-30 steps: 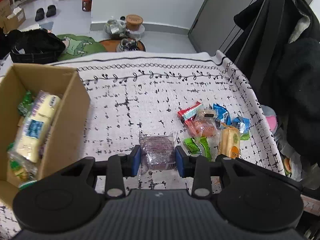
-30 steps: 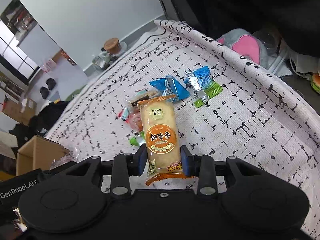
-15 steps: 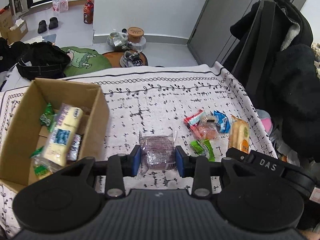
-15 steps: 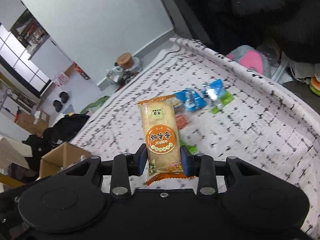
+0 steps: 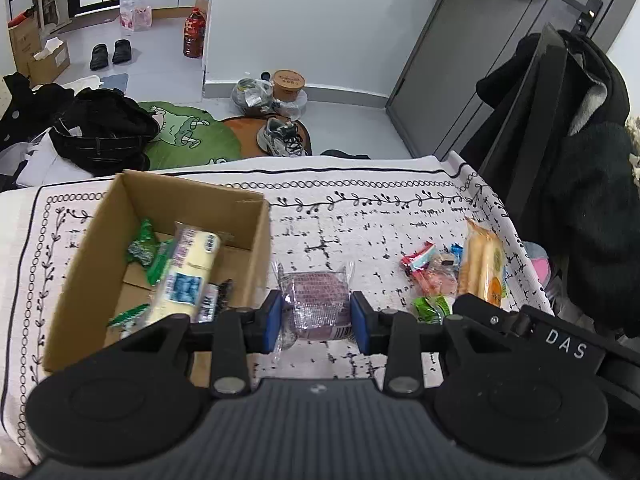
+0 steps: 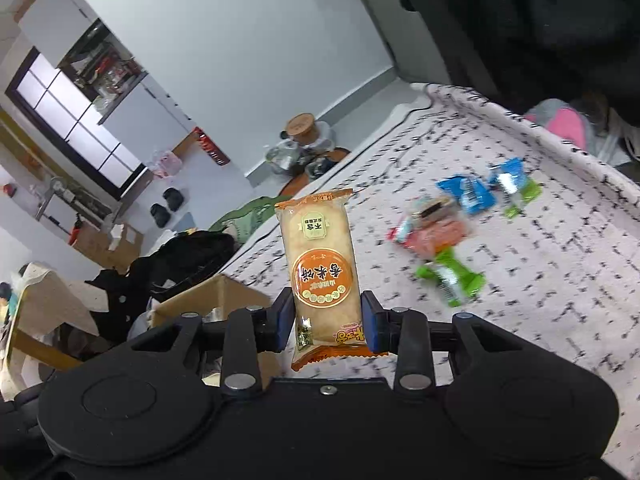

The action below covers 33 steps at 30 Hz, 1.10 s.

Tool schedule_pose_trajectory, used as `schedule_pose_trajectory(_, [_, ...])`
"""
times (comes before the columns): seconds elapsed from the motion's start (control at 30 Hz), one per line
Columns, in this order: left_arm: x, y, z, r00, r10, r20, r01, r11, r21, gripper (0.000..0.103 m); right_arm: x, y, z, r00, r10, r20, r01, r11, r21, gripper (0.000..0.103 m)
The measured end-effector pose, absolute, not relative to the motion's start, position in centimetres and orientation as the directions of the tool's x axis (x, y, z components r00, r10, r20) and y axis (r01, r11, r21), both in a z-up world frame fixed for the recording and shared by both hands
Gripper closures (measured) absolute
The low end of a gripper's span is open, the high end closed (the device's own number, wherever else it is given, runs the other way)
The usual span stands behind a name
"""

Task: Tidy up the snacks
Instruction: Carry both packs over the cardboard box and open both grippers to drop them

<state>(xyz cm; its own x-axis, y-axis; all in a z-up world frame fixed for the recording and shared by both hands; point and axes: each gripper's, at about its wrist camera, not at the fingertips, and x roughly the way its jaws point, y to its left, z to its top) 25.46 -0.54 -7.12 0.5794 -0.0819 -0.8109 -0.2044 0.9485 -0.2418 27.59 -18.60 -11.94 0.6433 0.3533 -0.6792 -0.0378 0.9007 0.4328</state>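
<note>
Snacks are in both tools. The left gripper [image 5: 315, 317] is clamped on a flat purple snack in a clear wrapper [image 5: 316, 305], its blue pads pressing the packet's two sides, held above the white black-patterned tablecloth [image 5: 352, 232]. The right gripper [image 6: 327, 326] is clamped on a long orange-labelled rice-cracker packet [image 6: 322, 272], gripped near its lower end, long axis pointing straight out along the fingers.

The open brown cardboard box [image 5: 256, 248] lies at about ten o'clock from the left gripper, its near wall just beside the left pad; inside are a pale yellow wrapped bar [image 5: 188, 268] and small green packets [image 5: 146, 246]. From the right gripper the same box sits at about eight o'clock, farther off, so the left hand looks nearer for dropping first. Loose red, green and blue candies [image 6: 448, 236] remain on the cloth at about two o'clock of the right gripper.
</note>
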Motion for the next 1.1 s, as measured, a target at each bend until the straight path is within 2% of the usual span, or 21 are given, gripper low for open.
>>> schedule_pose_trajectory(0.83, [22.5, 11.0, -8.5, 0.574, -0.046, -0.817, -0.337, 0.897, -0.287, 0.068, 26.2, -8.7, -12.5, 0.578, 0.422, -0.698, -0.163, 0.898, 0.408, 0.069])
schedule_pose_trajectory(0.93, [22.3, 11.7, -8.6, 0.595, -0.076, -0.800, -0.318, 0.892, -0.321, 0.067, 26.0, -7.6, -12.8, 0.572, 0.430, -0.698, -0.181, 0.897, 0.404, 0.069])
schedule_pose_trajectory(1.1, [22.3, 12.3, -8.1, 0.608, -0.040, -0.793, -0.341, 0.889, -0.306, 0.064, 25.9, -6.6, -13.1, 0.557, 0.443, -0.703, -0.196, 0.892, 0.407, 0.068])
